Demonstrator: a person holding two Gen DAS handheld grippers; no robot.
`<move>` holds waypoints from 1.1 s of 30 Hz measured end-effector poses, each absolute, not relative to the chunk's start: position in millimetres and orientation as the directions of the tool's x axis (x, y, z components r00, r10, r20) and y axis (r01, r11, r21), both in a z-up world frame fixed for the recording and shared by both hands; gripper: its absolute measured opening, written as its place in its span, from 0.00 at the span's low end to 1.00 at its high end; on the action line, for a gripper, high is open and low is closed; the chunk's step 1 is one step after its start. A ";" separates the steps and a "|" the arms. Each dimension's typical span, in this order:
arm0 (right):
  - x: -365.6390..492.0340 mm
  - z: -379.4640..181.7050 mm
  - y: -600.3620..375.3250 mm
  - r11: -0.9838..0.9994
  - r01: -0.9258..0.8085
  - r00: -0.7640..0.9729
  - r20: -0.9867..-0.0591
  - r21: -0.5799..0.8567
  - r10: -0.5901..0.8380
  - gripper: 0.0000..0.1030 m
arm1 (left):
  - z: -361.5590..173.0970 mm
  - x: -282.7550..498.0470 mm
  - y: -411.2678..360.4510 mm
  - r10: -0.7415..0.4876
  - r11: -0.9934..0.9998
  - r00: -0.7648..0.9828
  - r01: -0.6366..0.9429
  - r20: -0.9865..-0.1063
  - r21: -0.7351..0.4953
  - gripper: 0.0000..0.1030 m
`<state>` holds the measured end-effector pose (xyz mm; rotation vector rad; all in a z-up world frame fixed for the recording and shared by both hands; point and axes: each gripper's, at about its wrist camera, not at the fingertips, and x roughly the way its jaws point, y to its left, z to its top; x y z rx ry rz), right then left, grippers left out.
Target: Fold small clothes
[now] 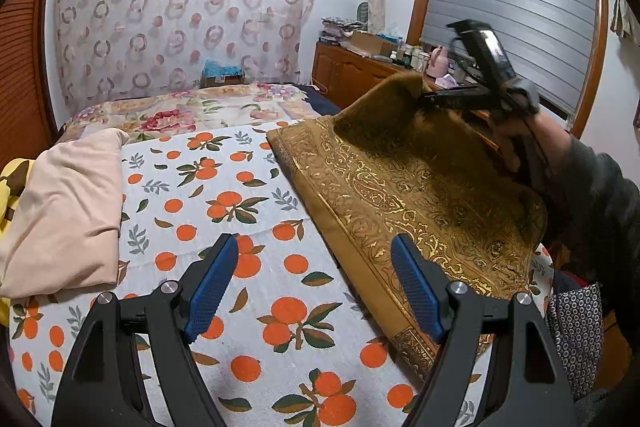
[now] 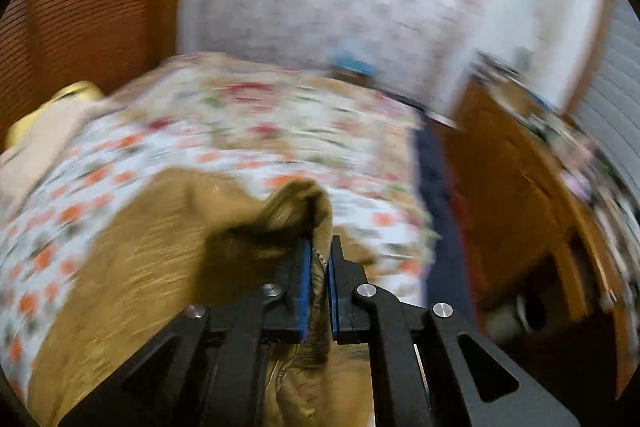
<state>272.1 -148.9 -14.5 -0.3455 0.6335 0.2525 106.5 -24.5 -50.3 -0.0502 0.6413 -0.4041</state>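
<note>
Mostly blurred | right gripper (image 2: pixel 318 259) pinches brown cloth (image 1: pixel 420 187) | left gripper (image 1: pixel 316 283) fingers apart, empty

Left gripper (image 1: pixel 314 287): matte black triangular arms with cut-out openings, round silver screws at the pivots, and blue ribbed pads (image 1: pixel 212 287) on the inner finger faces. Right gripper (image 2: pixel 318 263): same black linkage, silver screws and blue pads (image 2: pixel 305 291); from the left wrist view, a dark frame bearing a glossy black block. Sleeve (image 1: pixel 600 187): dark grey.
</note>
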 end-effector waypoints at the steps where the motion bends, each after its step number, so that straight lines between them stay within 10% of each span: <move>1: 285.3 -18.2 -156.2 0.928 -0.292 0.768 -0.635 -0.230 0.084 0.20 | -50.6 106.4 -24.1 -0.382 0.921 0.726 0.351 -0.572 -0.170 0.77; 9: 290.6 -28.3 -176.6 0.952 -0.235 0.760 -0.648 -0.195 0.054 0.60 | -54.1 111.3 -27.1 -0.385 0.920 0.717 0.349 -0.581 -0.180 0.77; 20: 277.8 -28.0 -201.6 0.938 -0.314 0.738 -0.660 -0.147 0.144 0.61 | -44.0 167.4 -39.8 -0.386 0.918 0.708 0.359 -0.591 -0.169 0.77; 27: 300.5 -40.5 -227.3 0.934 -0.345 0.699 -0.688 -0.088 0.194 0.61 | -43.5 227.4 -64.5 -0.405 0.902 0.658 0.400 -0.635 -0.162 0.48; 33: 330.2 -43.5 -249.0 0.932 -0.363 0.670 -0.699 -0.015 0.249 0.61 | -51.7 285.1 -90.1 -0.377 0.903 0.630 0.414 -0.679 -0.117 0.46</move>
